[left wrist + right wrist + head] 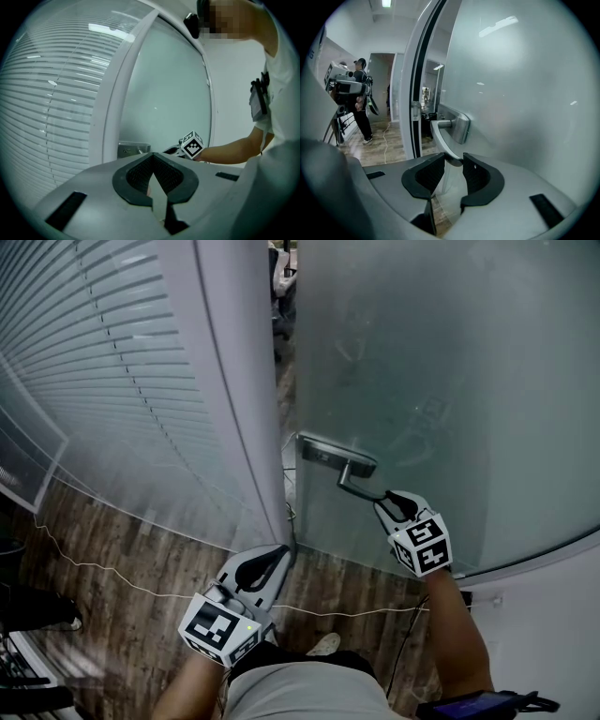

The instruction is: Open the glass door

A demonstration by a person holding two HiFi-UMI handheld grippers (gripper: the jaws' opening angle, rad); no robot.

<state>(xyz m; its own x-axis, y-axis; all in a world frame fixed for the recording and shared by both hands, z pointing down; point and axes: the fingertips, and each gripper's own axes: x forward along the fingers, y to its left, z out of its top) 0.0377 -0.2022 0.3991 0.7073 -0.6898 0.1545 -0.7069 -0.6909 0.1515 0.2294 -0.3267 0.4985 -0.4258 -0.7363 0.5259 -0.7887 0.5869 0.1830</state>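
The frosted glass door (pixel 450 381) stands slightly ajar from its white frame (pixel 234 381), with a narrow gap at the latch edge. Its metal lever handle (pixel 349 476) sits on a steel plate. My right gripper (pixel 389 498) is shut on the free end of the lever; in the right gripper view the handle (pixel 440 138) curves down between the pads of the gripper (pixel 451 161). My left gripper (pixel 281 554) hangs low by the foot of the frame, shut and holding nothing; its tips (pixel 153 154) meet, with the door (pixel 168 93) and handle (pixel 133 150) beyond.
A glass wall with slatted blinds (pixel 94 362) runs left of the frame. A thin white cable (pixel 112 573) lies across the wood floor. Through the gap, a person (pixel 361 93) stands beside equipment on a tripod in the room beyond.
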